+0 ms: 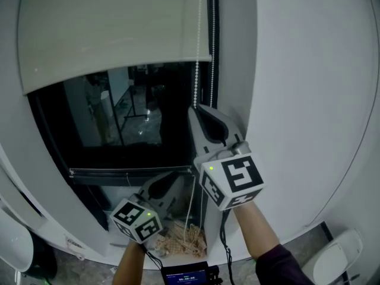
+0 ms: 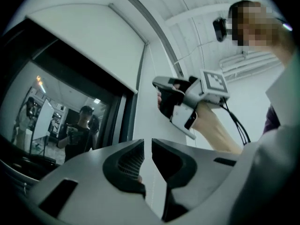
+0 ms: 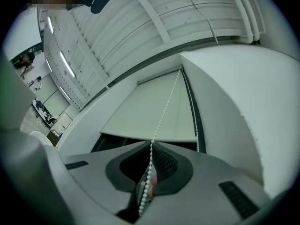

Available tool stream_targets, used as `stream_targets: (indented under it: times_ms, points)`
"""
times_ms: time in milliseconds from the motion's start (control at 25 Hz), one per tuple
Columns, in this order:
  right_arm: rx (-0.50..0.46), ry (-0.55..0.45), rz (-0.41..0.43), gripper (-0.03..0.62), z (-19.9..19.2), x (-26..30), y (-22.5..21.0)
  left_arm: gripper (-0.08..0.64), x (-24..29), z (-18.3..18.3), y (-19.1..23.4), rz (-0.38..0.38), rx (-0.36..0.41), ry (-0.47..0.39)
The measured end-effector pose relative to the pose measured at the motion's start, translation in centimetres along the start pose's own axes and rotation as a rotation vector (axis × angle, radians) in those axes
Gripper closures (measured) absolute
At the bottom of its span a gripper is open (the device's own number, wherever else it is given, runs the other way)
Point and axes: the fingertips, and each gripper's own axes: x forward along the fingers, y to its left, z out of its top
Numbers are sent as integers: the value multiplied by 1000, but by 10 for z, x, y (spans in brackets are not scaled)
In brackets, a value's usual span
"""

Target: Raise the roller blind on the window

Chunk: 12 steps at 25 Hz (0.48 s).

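Observation:
The pale roller blind (image 1: 113,28) (image 3: 150,111) hangs partly raised over the dark window (image 1: 119,117). Its white bead chain (image 1: 198,52) (image 3: 165,108) drops along the blind's right edge. My right gripper (image 1: 198,110) (image 3: 150,145) points up at the blind and is shut on that chain just below the blind's bottom edge. My left gripper (image 1: 178,180) (image 2: 151,146) sits lower and to the left, by the window's bottom rail. Its jaws are nearly together, with a thin run of chain showing faintly in the slit. In the left gripper view the right gripper (image 2: 159,86) shows above.
A white wall (image 1: 309,100) rises right of the window. A black frame rail (image 1: 127,174) runs under the glass. A tangled beige cord pile (image 1: 181,239) lies on the sill below the grippers. The glass reflects a person. A small screen (image 1: 185,276) is at the bottom edge.

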Motion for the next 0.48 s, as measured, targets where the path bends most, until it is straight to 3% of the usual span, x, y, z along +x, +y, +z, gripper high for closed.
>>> stream_targets:
  times_ms: [120, 480]
  points:
    - [-11, 49, 11, 572, -18, -8, 3, 540, -5, 33, 3, 6, -37, -76]
    - [-15, 216, 64, 573, -104, -52, 49, 537, 21, 113, -11, -23, 85, -168]
